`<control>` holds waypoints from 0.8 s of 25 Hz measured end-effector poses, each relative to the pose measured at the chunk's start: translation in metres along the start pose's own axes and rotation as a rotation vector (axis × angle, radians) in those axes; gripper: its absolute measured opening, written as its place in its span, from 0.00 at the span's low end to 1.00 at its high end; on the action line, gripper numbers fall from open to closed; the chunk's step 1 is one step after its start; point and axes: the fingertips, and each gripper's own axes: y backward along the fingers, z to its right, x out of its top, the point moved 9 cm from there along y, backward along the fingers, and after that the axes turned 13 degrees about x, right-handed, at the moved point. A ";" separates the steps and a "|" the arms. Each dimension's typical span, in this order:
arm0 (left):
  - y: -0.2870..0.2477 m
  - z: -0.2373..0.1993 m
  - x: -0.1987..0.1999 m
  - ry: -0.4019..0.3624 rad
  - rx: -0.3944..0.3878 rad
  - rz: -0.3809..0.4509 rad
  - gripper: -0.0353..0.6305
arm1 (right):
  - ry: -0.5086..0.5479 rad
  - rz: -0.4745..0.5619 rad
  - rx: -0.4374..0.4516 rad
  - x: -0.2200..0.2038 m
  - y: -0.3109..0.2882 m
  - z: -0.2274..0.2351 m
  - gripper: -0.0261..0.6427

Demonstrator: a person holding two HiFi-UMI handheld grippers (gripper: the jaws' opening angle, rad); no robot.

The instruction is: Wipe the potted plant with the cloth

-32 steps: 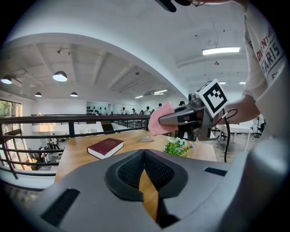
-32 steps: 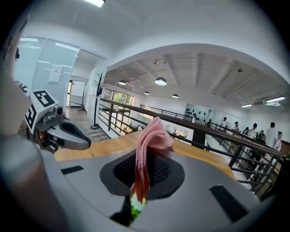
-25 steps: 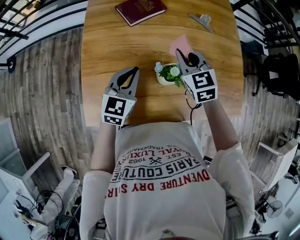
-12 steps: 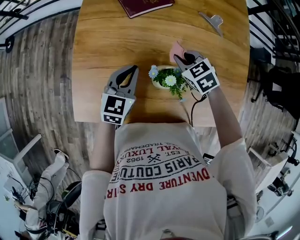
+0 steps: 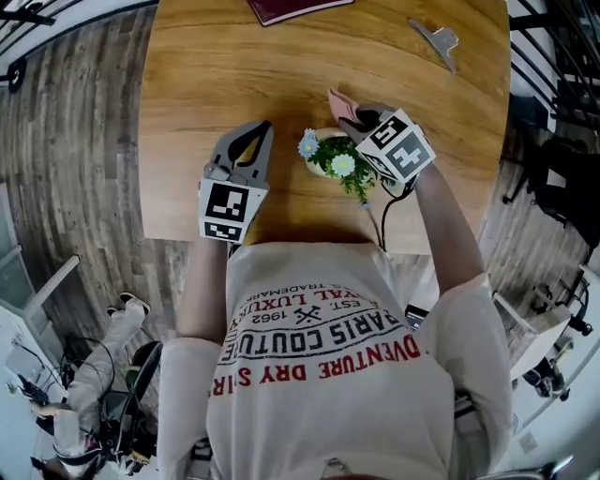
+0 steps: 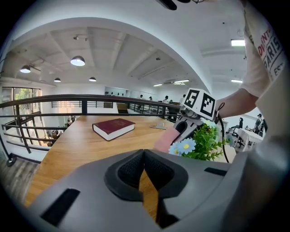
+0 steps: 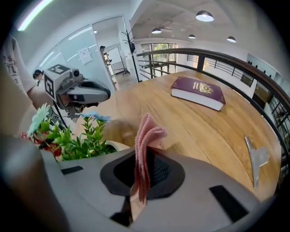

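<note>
A small potted plant (image 5: 333, 155) with green leaves and pale daisies in a cream pot stands on the wooden table (image 5: 216, 75). My right gripper (image 5: 354, 114) hovers just right of it, shut on a folded pink cloth (image 5: 341, 103) that sticks out past the jaws above the plant's far side. In the right gripper view the cloth (image 7: 146, 145) stands between the pads and the plant (image 7: 81, 138) lies to the left. My left gripper (image 5: 259, 134) is shut and empty, left of the pot. The left gripper view shows the plant (image 6: 199, 142) and the cloth (image 6: 168, 136) at right.
A maroon book (image 5: 295, 7) lies at the table's far edge, also in the left gripper view as the book (image 6: 113, 128). A metal clip (image 5: 437, 39) lies at the far right. Black railings (image 7: 217, 61) run round the table. The near table edge is close to my body.
My right gripper with the cloth has dropped and tipped down towards the plant's far right side. The left gripper has sunk a little beside the pot.
</note>
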 end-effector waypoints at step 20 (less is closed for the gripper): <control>0.013 -0.023 -0.019 0.045 0.090 -0.031 0.08 | 0.117 -0.137 0.198 0.046 -0.038 -0.030 0.09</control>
